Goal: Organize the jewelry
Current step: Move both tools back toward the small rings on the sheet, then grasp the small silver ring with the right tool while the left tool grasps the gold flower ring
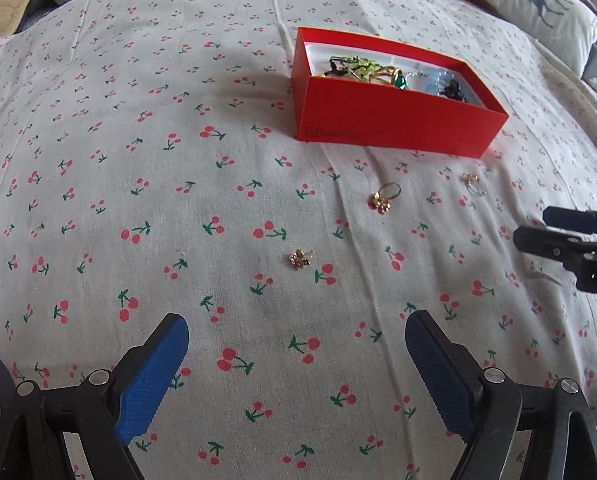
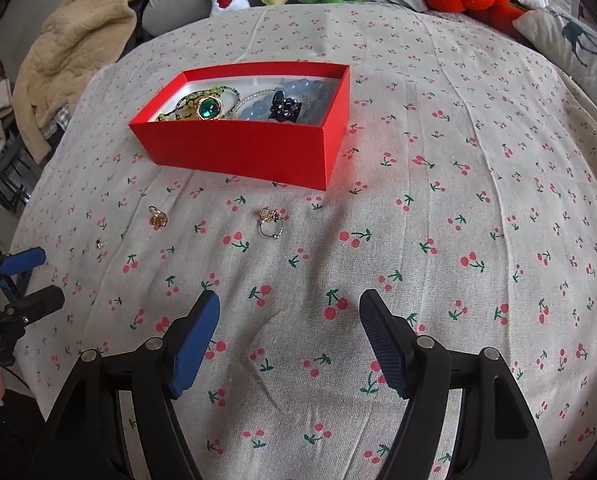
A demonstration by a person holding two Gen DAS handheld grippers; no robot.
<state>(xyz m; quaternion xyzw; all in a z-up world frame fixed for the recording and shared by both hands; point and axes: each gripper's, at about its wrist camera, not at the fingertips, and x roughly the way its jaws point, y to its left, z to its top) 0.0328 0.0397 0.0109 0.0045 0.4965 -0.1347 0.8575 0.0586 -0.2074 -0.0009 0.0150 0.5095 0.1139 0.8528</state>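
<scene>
Open red cardboard box [image 2: 254, 152] w/ jewelry, on cherry-print cloth [image 2: 438, 240].
3 gold rings [image 2: 271, 222] loose beside box; left gripper [image 1: 296, 346] & right gripper [image 2: 289, 316] fingers spread, empty.

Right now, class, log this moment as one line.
left claw: open, empty | right claw: open, empty | three rings loose on bedsheet | red box: holds jewelry

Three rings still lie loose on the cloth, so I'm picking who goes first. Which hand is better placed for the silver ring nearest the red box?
Probably right. The silver ring lies just ahead of the open right tongs, while from the left tongs it sits far off to the side, beyond two gold rings.
</scene>
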